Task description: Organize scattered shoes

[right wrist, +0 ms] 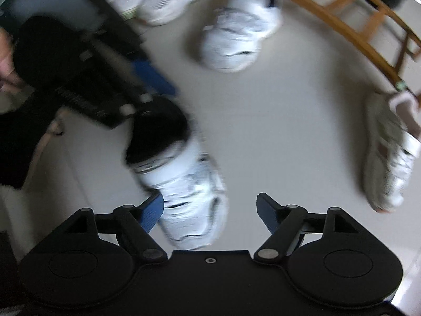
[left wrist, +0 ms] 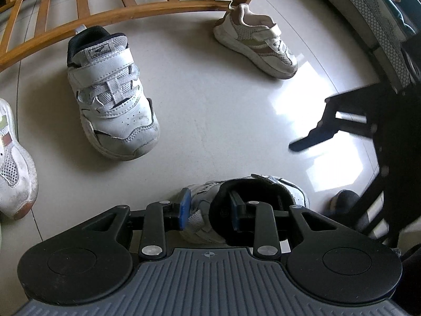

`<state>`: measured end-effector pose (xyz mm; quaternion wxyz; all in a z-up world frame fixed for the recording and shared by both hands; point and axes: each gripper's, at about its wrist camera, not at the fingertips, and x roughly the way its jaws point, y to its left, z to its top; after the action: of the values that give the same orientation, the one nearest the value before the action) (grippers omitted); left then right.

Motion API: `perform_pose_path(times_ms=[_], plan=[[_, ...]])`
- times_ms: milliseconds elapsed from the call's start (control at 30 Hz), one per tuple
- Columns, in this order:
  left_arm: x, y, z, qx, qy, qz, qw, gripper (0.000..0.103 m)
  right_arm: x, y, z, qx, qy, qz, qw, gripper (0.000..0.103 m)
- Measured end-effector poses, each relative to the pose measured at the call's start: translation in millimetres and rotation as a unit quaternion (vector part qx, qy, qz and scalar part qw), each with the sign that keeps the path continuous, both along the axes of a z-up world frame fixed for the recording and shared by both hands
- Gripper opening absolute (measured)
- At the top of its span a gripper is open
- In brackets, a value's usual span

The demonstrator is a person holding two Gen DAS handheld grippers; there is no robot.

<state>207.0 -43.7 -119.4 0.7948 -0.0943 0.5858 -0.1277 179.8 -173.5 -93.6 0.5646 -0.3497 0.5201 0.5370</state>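
My left gripper [left wrist: 209, 210] is shut on the heel collar of a white shoe with black lining [left wrist: 263, 184]. One blue pad is outside the collar and the other is inside the opening. In the blurred right wrist view the same shoe [right wrist: 189, 192] lies toe-first between the fingers of my right gripper [right wrist: 210, 212], which is open. Its left pad is beside the shoe and its right pad stands clear. The matching white shoe [left wrist: 113, 92] stands further off near the wooden frame, and appears again as a blurred matching shoe [right wrist: 236, 42].
A beige-and-white sneaker [left wrist: 255, 42] rests by a wooden leg, and another sneaker [left wrist: 13, 163] lies at the left edge. A slatted wooden frame [left wrist: 118, 10] bounds the far side. A dark finger [left wrist: 313, 138] of the right gripper reaches in from the right. Pale tiled floor [left wrist: 223, 110] lies between the shoes.
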Motion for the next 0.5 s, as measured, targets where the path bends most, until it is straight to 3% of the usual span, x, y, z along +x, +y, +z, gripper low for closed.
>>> perform_pose_path(times_ms=[400,500], plan=[[0,6,5,-0.002,-0.009,-0.003,1.0,0.031,-16,7,-3,0.028,0.006,0.058,0.998,0.081],[0,8,6,-0.003,-0.01,-0.002,0.9999,0.033,-20,8,-4,0.027,0.008,0.063,0.998,0.073]])
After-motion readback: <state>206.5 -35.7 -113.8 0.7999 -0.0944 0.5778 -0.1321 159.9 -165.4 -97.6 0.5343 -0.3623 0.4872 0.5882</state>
